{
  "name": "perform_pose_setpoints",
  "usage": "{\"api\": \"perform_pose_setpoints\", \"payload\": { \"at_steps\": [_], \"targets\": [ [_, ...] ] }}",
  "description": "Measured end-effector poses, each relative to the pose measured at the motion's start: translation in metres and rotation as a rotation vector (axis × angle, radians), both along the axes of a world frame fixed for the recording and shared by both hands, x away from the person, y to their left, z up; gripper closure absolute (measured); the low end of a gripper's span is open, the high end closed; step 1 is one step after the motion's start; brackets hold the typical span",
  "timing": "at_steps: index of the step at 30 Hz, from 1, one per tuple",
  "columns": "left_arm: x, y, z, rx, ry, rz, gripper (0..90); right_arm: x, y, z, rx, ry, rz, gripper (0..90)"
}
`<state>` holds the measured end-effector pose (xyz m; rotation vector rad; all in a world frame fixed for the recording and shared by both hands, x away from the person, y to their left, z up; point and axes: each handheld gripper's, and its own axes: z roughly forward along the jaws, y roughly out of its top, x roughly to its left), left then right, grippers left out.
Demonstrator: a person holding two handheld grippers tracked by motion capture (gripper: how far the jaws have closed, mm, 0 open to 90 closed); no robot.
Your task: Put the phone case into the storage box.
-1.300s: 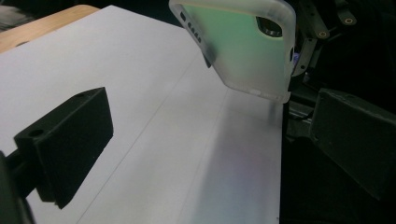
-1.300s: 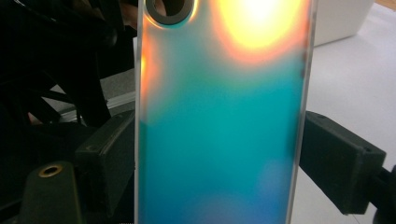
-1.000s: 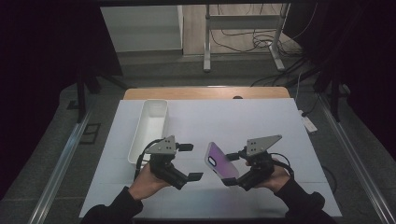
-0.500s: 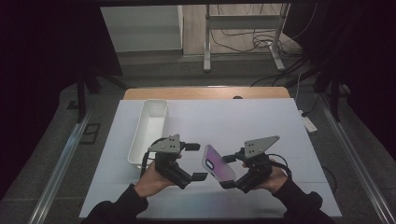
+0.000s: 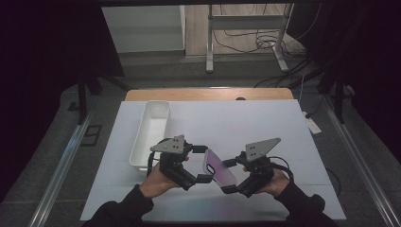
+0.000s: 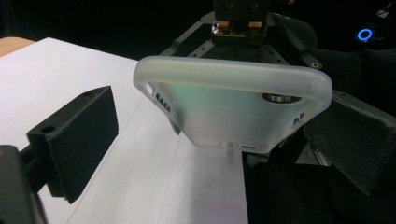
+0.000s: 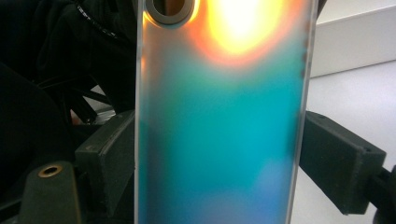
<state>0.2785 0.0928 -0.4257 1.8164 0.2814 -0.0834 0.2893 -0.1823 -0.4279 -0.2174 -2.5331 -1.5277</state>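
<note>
- High view: low in the middle of the frame we've got the right gripper (image 5: 229,175) clamped on a phone case (image 5: 219,168), held above the white table (image 5: 265,127). The left gripper (image 5: 202,163) sits just left of it, jaws spread. A white bin (image 5: 152,132) is at centre left.
- Left gripper view: we see the jaws wide apart, gripping nothing, with the case's frosted end between them in the upper middle.
- Right gripper view: both jaws press the case's long edges. The iridescent back runs up the centre.
</note>
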Motion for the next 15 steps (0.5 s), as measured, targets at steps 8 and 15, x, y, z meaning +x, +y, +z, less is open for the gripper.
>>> {"api": "perform_pose_setpoints", "payload": {
  "at_steps": [8,15],
  "targets": [
    [-0.0005,-0.0012,0.0000,-0.026,0.002,-0.039,6.7,-0.0010,0.0029,-0.0012,0.000,0.011,0.021,16.7],
    [-0.0018,-0.0012,-0.0002,-0.038,0.001,-0.070,11.3,-0.0021,0.0047,-0.0020,0.001,0.027,0.037,16.6]
  ]
}}
